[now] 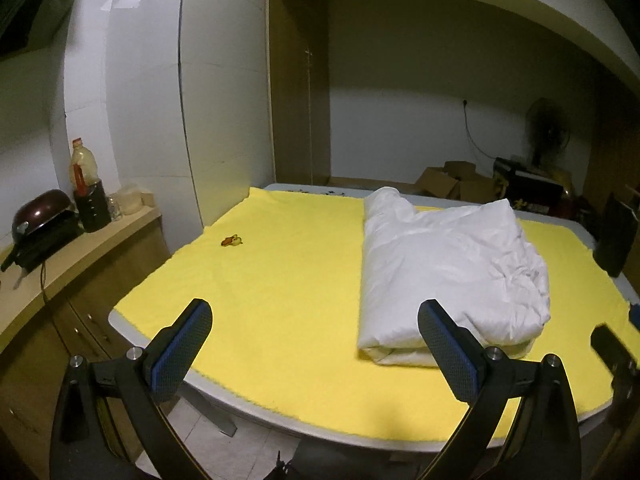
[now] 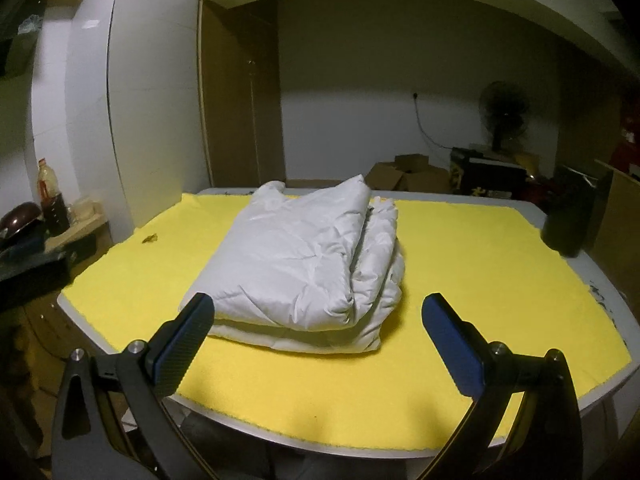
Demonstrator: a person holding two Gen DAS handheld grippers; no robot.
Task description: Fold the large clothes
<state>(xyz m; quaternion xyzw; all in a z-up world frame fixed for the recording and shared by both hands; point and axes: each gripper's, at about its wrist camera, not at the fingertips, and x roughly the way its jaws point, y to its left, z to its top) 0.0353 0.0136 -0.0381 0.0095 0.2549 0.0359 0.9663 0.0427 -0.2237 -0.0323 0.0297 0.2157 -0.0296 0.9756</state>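
A white puffy garment [image 1: 448,276] lies folded into a thick rectangular bundle on the yellow cloth [image 1: 280,280] that covers the table. In the right wrist view the garment [image 2: 304,264] sits in the middle of the cloth [image 2: 480,272]. My left gripper [image 1: 316,312] is open and empty, held near the table's front edge, left of the bundle. My right gripper [image 2: 318,308] is open and empty, held back from the bundle's near edge. Part of the right gripper [image 1: 612,344] shows at the far right of the left wrist view.
A small orange and yellow scrap [image 1: 232,241] lies on the cloth at the left. A counter [image 1: 80,248] with a pan [image 1: 38,210], bottle and jars stands left of the table. A dark cylinder [image 2: 568,224] stands at the table's right edge. Cardboard boxes [image 2: 408,176] and a fan [image 2: 504,116] are behind.
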